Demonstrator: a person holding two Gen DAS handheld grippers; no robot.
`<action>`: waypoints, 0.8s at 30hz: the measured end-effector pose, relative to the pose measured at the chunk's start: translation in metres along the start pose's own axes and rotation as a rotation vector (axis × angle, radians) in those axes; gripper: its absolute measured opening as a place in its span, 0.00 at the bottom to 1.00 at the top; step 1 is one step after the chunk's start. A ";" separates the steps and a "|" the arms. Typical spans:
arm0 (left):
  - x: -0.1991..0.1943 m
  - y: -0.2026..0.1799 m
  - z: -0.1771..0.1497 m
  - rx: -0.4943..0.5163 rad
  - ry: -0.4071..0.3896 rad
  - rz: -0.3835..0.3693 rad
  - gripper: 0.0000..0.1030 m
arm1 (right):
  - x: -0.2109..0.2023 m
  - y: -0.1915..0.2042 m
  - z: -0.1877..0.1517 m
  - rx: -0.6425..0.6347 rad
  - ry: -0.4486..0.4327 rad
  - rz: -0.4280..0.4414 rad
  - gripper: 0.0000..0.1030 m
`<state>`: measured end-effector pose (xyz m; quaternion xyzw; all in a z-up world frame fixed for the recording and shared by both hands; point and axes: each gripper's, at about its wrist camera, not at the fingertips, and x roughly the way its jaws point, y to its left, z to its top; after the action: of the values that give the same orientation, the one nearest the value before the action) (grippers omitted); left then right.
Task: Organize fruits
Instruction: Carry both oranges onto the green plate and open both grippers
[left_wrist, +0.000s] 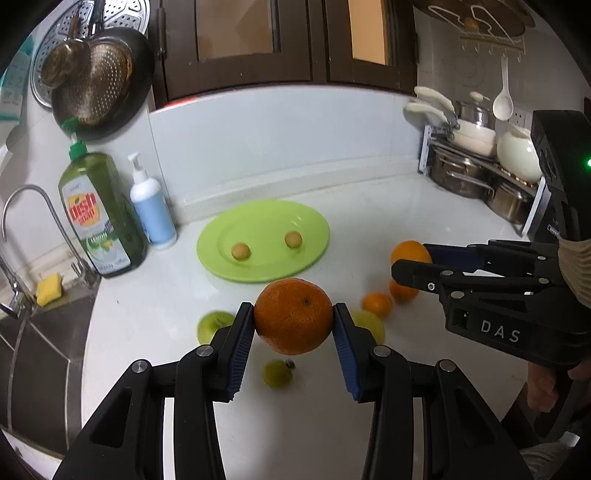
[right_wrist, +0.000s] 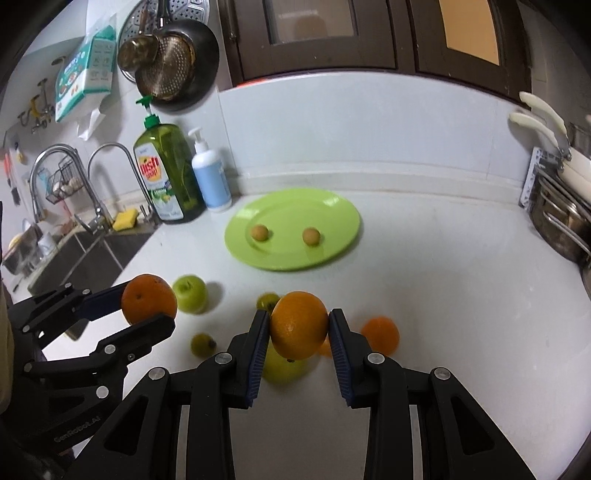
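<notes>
Oranges in both grippers, lifted clear of the counter (right_wrist: 443, 280). Left gripper (left_wrist: 294, 325) pinches 1 dark orange (left_wrist: 293, 320) between its blue pads, squarely at the fruit's widest part. Right gripper (right_wrist: 298, 326) pinches a lighter orange (right_wrist: 299, 324) the same way; from the left wrist view this fruit sits at the far tip of the jaws.

Green plate (right_wrist: 293, 229) lies ahead, near the soap bottles, with 2 small tan fruits (right_wrist: 259, 233) on it, apart from each other. Loose on the counter below the grippers: 2 small oranges (left_wrist: 376, 304), a green apple (right_wrist: 190, 293), more green fruit partly hidden under the jaws.

Step in hand, by my reading: carrying both oranges toward the plate. Next move calls for going forward over the plate rim, lowering onto bare plate beside the 2 tan fruits, then spreading the jaws slowly. Round fruit on a shallow plate may roll. The 2 grippers are close; stagger the placements to avoid a knock.
</notes>
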<state>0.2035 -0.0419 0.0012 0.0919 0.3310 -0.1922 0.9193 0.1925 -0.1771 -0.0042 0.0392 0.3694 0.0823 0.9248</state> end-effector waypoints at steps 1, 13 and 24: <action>0.001 0.003 0.004 0.002 -0.003 0.002 0.41 | 0.000 0.001 0.003 0.000 -0.005 0.001 0.33; 0.023 0.031 0.047 0.028 -0.030 -0.010 0.41 | 0.032 0.009 0.055 -0.014 -0.011 0.016 0.33; 0.076 0.065 0.086 0.030 0.017 -0.030 0.41 | 0.079 0.007 0.109 -0.044 0.027 0.018 0.33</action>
<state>0.3335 -0.0306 0.0213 0.1022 0.3371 -0.2100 0.9120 0.3225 -0.1572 0.0221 0.0210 0.3794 0.0994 0.9196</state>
